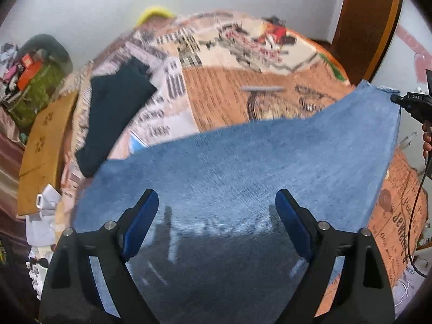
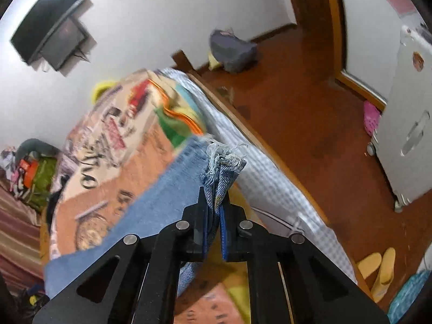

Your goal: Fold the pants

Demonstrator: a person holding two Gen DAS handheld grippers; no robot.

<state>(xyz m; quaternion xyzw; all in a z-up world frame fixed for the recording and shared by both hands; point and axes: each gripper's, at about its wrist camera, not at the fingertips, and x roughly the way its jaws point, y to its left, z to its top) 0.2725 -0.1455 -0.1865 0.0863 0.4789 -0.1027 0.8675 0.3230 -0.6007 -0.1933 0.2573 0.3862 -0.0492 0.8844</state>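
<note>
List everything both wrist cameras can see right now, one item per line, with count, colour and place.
Jeans: one, light blue denim, spread over the bed, frayed hem lifted at the right side.
Bedspread: one, orange and cream print, covering the bed.
Dark garment: one, navy or black, lying on the bedspread's far left.
Television: one, black, mounted on the white wall.
Bag: one, grey-blue, on the floor by the wall.
Slippers: a pair, yellow, on the red-brown floor.
Cabinet: one, white, on wheels, far right.
Clutter pile: mixed colours, left of the bed.
Left gripper: black with blue pads, open above the jeans.
Right gripper: black, shut on the hem.
Person's hand: one, holding the right gripper.
</note>
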